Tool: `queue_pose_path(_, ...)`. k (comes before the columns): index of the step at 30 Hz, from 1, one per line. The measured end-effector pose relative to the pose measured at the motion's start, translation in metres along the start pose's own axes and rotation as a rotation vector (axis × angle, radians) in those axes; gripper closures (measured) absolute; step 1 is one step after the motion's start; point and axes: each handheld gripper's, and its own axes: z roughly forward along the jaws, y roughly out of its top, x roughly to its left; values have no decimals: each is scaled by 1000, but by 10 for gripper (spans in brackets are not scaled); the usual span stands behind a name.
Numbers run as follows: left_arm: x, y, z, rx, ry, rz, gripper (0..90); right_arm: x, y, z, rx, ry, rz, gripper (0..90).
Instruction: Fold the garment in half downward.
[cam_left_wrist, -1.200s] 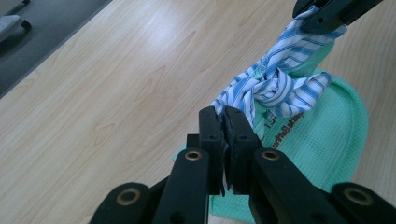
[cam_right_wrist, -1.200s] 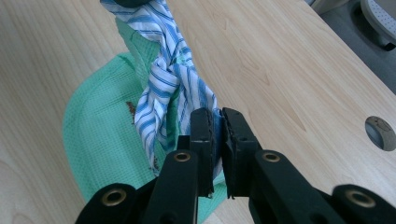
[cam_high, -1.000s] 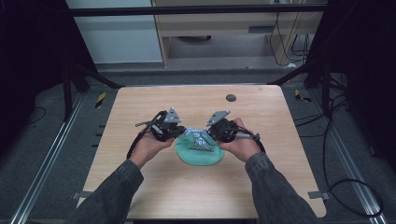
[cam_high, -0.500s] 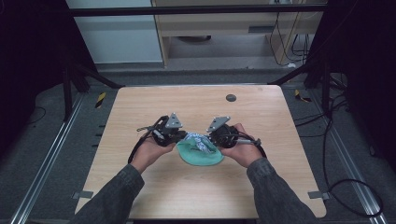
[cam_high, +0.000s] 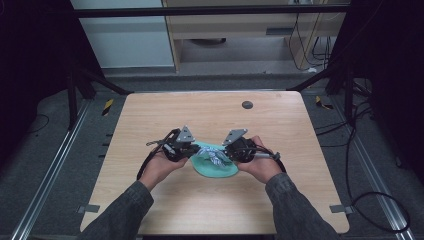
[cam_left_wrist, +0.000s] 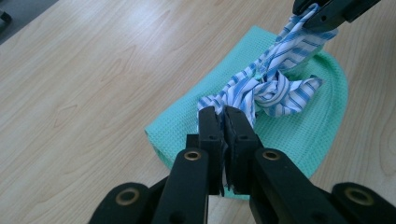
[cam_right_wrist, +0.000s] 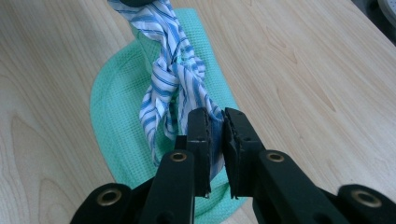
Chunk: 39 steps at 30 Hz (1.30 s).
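Over the green cloth (cam_high: 216, 167), our left gripper (cam_left_wrist: 225, 122) and right gripper (cam_right_wrist: 215, 126) have their jaws clamped on opposite ends of the knotted striped strip (cam_left_wrist: 268, 84), likely to tighten it.

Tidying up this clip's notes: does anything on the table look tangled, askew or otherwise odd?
Yes. The blue-striped cloth strip is knotted in a bunch over the green waffle cloth. The left gripper and right gripper each pinch one end of it. Nothing looks spilled or damaged.

Light wooden table (cam_high: 210, 107), dark round hole (cam_high: 247, 104) near far edge. Grey floor (cam_high: 45, 145), metal rails (cam_high: 47, 185) along both sides. Pale cabinet (cam_high: 122, 37) and wooden shelf unit (cam_high: 235, 30) behind, cables (cam_high: 305, 35) at right. Dim surroundings.
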Motion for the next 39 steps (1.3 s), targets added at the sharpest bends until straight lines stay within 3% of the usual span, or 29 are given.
queue_pose_path(39,-22,-22,2,8,-41,11,865,20,-18,0,11,43,-5,841)
